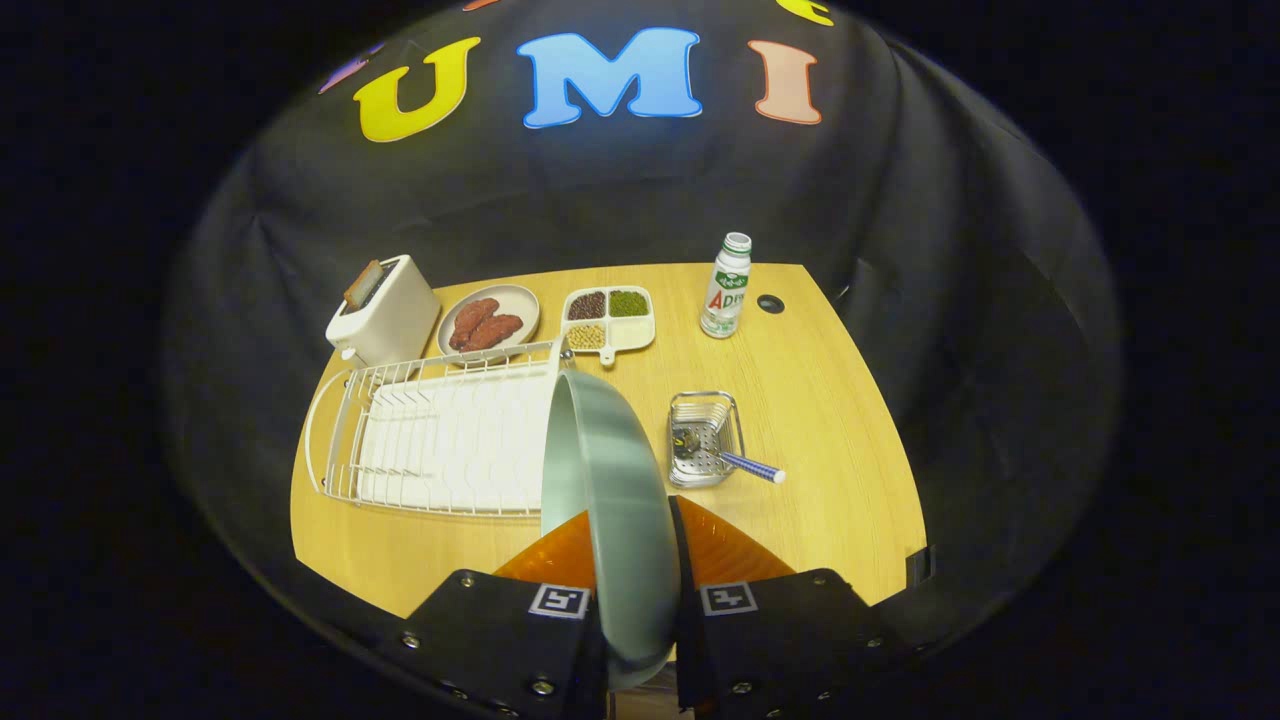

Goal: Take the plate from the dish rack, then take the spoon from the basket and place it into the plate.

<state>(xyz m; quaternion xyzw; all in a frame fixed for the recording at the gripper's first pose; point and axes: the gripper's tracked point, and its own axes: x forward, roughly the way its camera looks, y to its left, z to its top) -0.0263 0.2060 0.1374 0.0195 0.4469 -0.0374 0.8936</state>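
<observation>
A pale green plate (pixel 610 480) stands on edge between my fingers, lifted above the table, with my gripper (pixel 635 560) shut on its rim. Behind and beside it lies the white wire dish rack (pixel 440 440) on its white drip tray, with no other dishes visible in it. Beyond the fingers, on the other side of the plate, a small metal basket (pixel 704 437) sits on the wooden table. A spoon (pixel 745 465) lies in the basket, its blue-and-white handle sticking out over the basket's near rim.
Farther back stand a white toaster (pixel 383 310), a plate of reddish food (pixel 488 320), a divided dish of beans (pixel 609 318) and a green-labelled bottle (pixel 726 287). The wooden table (pixel 830 430) has bare surface around the basket.
</observation>
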